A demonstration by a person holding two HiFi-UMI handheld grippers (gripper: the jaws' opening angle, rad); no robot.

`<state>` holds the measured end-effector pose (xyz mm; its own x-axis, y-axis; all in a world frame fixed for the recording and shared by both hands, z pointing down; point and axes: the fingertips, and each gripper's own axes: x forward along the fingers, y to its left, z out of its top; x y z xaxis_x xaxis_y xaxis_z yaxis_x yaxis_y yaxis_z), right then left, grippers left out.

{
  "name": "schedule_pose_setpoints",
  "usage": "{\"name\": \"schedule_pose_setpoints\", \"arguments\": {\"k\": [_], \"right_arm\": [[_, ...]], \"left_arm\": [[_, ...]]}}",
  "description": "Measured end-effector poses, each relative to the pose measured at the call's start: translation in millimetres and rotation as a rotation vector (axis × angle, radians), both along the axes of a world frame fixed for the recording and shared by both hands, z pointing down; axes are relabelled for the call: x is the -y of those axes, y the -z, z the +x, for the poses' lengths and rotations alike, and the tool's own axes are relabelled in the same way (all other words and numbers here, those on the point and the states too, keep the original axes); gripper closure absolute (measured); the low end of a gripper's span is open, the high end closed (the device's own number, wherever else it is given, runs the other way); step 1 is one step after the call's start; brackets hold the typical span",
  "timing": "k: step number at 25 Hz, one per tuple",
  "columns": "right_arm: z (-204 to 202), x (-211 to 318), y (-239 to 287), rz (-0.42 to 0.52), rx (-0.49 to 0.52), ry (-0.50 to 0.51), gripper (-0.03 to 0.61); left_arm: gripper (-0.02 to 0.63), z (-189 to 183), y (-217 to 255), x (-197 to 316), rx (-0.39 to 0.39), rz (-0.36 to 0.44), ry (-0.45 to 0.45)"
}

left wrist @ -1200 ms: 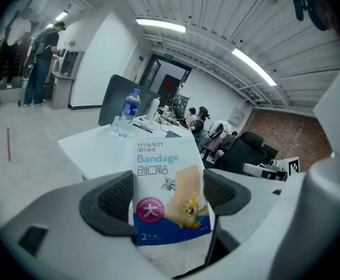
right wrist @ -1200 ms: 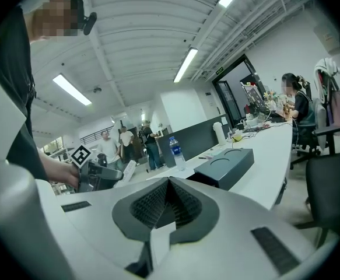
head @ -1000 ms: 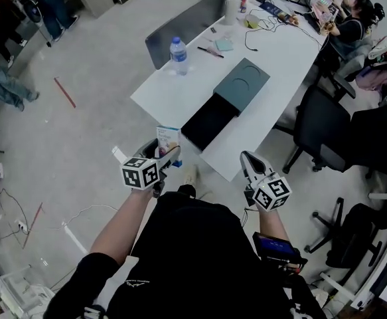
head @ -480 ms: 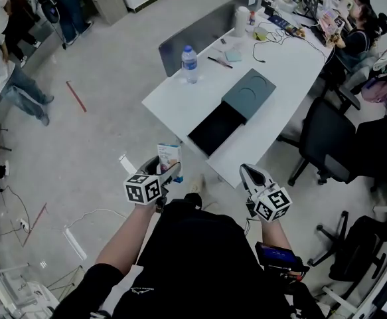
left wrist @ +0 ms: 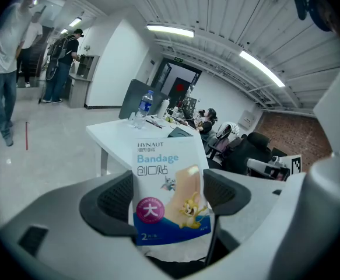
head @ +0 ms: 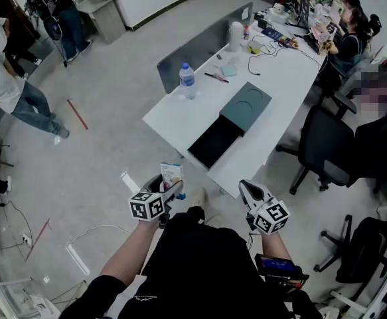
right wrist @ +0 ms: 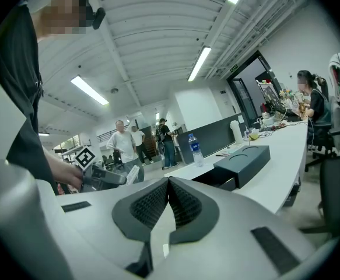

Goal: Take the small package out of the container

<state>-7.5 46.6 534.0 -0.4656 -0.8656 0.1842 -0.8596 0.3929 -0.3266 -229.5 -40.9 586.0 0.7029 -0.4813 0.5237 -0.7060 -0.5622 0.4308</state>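
My left gripper (head: 168, 183) (left wrist: 168, 192) is shut on the small package (left wrist: 167, 188), a white and blue bandage packet (head: 171, 175) held upright between the two dark pads, off the table's near end. The container, a dark grey box (head: 245, 107) with its black drawer (head: 212, 142) pulled out, lies on the white table (head: 180, 108); the same box (right wrist: 244, 158) shows in the right gripper view. My right gripper (head: 248, 190) (right wrist: 168, 203) is shut, pads touching, nothing between them, held near my body to the right of the left one.
A water bottle (head: 187, 80), a white jug (head: 235, 31), pens and cables lie on the table. A grey partition (head: 200, 47) runs along its far side. Black office chairs (head: 322, 145) stand at the right. People (head: 15, 92) stand far left; another sits at the desk's far end (head: 350, 26).
Both grippers have drawn back from the table toward my body, the left one still carrying the packet. The table and box look farther away.
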Motion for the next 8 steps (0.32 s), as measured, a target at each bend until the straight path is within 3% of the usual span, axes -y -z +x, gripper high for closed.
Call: {"name": "schedule_pose_setpoints", "arguments": {"k": [8], "right_arm": [[2.5,-7.8,-2.4,-0.01,0.003,-0.012,0.554]], "left_arm": [[0.233,7.4,-1.0,-6.3,-0.003,-0.01,-0.018]]}}
